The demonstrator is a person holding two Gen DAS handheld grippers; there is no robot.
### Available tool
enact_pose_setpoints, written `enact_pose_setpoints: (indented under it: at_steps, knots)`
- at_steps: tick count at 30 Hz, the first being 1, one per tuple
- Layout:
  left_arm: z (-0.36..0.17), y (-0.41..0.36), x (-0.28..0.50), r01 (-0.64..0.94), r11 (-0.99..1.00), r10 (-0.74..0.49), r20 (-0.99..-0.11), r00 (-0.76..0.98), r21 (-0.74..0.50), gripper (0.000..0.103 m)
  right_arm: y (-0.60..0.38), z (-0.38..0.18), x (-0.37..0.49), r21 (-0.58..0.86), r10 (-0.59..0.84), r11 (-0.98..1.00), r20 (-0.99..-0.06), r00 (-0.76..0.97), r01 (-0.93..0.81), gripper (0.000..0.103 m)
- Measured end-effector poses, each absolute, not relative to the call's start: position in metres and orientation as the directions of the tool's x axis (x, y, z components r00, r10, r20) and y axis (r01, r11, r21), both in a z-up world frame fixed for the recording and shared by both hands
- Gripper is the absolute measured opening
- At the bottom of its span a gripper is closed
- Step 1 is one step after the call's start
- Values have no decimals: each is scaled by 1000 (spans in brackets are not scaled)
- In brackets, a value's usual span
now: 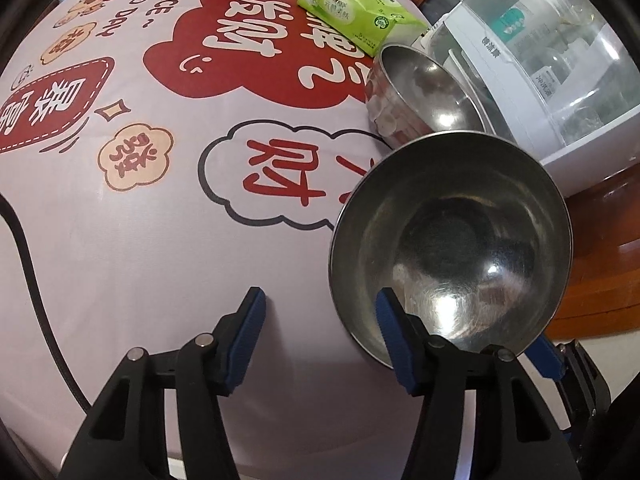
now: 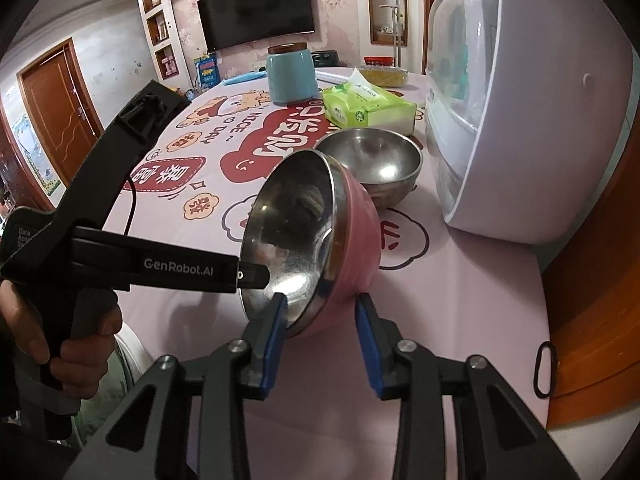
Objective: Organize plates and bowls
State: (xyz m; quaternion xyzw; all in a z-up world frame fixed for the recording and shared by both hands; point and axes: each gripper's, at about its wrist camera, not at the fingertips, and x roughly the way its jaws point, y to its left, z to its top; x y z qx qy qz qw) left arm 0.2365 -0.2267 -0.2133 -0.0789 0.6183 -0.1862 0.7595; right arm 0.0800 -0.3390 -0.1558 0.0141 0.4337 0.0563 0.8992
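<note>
Right wrist view: right claw (image 2: 320, 312) tight on pink bowl (image 2: 356, 232); left claw (image 1: 320, 320) agape astride rim, one finger hidden.

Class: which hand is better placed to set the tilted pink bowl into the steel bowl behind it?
Probably right. The right gripper brackets the pink bowl's wall closely, steel bowl straight ahead; the left gripper straddles the rim loosely.

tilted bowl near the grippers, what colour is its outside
Pink outside, with a shiny steel lining; the tilted bowl shows its pink wall best in the right wrist view.
</note>
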Motion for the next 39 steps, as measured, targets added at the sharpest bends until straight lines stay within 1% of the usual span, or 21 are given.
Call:
enact_pose_setpoints:
  at_steps: [1,3,5,10,12,13,14,15,19,21,23,26,39]
  knots:
    - [-213,-228,237,186,917,-383,-908,168,-353,52,-340,-157,80,76,113,993,-780,615,-86,31]
    - [-213,-230,237,190,917,-383,-908,172,-351,45,-341,-158,82,81,112,994,-783,611,-79,27]
    - [-213,-234,237,192,917,-381,-908,173,-349,45,-344,-160,83,90,116,993,-790,603,-72,26]
    - [-213,-237,236,196,915,-386,-905,176,-353,43,-349,-166,83,101,117,993,-801,587,-61,25]
    - [-214,-239,236,198,913,-390,-905,169,-356,34,-350,-166,82,106,120,993,-801,586,-58,25]
    - [-214,-240,236,199,912,-392,-905,166,-359,33,-351,-167,82,110,122,992,-801,586,-56,25]
    - [-214,-241,235,200,911,-395,-904,164,-361,29,-352,-167,81,111,122,992,-802,585,-55,24]
    - [-215,-242,235,200,909,-398,-904,159,-365,27,-352,-167,82,112,122,992,-802,585,-54,24]
    - [-215,-246,233,206,906,-403,-903,148,-371,27,-354,-168,80,116,123,992,-804,582,-50,23]
    - [-215,-248,230,210,904,-405,-903,145,-372,21,-355,-168,80,116,124,992,-805,580,-52,23]
    - [-214,-250,228,219,901,-409,-902,140,-374,18,-355,-168,80,117,127,992,-805,579,-54,22]
    - [-213,-255,226,227,905,-398,-906,145,-361,17,-356,-168,80,119,124,992,-808,576,-47,22]
    - [-200,-260,202,227,912,-376,-919,122,-342,16,-361,-164,73,130,125,991,-804,582,-33,21]
